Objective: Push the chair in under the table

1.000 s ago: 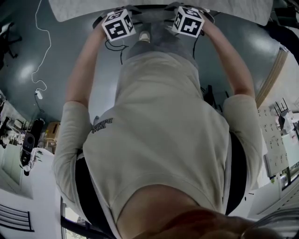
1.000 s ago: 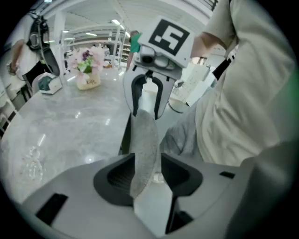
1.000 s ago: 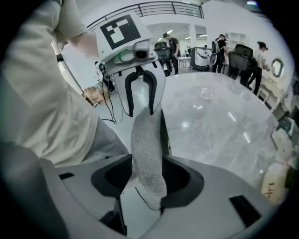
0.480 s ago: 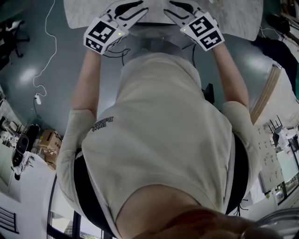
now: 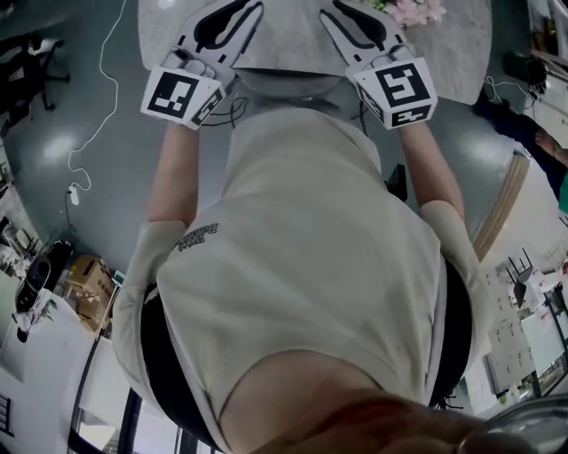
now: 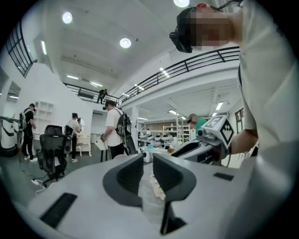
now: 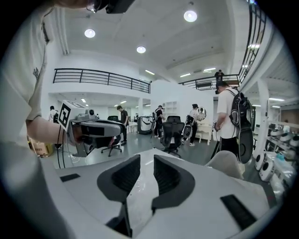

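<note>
In the head view a pale curved chair back [image 5: 288, 82] sits at the near edge of the grey table [image 5: 453, 49], right in front of the person's torso. Both grippers are held up over the table edge and point away from the person. My left gripper [image 5: 236, 11] [image 6: 148, 161] has its jaws closing, with a narrow gap and nothing between them. My right gripper [image 5: 343, 12] [image 7: 147, 164] is also closing on nothing. Neither gripper touches the chair. Each gripper view shows the other gripper alongside.
Pink flowers [image 5: 414, 11] lie on the table's far side. A white cable [image 5: 89, 97] trails over the floor at left. Black office chairs [image 7: 172, 133] and several people [image 6: 113, 130] stand beyond. A pale rounded seat back [image 7: 227, 164] is at the right.
Both grippers have come up from low by the chair to above the table edge and now point outward. Their marker cubes have moved apart, and the jaws look narrower.
</note>
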Available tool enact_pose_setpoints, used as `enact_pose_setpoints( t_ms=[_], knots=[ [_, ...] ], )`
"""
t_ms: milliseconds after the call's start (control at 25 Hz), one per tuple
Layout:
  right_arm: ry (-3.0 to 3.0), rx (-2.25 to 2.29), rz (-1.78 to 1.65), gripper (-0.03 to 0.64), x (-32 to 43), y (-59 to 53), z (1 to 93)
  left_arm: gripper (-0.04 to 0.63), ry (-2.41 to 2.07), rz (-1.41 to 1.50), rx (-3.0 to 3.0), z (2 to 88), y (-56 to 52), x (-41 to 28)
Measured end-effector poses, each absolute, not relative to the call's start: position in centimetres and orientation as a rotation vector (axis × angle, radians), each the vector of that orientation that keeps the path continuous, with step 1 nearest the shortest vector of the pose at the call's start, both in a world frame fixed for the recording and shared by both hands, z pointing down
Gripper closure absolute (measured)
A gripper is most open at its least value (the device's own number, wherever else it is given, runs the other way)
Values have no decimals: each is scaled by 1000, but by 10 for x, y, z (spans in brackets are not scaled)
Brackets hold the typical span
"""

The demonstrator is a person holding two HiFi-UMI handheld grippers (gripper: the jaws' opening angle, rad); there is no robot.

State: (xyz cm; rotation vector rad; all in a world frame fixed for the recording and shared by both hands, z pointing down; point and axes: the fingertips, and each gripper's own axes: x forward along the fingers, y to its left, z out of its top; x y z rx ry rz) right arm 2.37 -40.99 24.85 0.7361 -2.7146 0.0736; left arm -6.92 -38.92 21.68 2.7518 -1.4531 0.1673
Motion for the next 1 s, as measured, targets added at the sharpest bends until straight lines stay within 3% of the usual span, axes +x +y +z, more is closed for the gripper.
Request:
enact_pose_setpoints(
  t_ms=[1000],
  knots=[
    [-2955,1112,-188,589,5,-374,92,584,-1655,-137,2891,93,-351,-95]
  ],
)
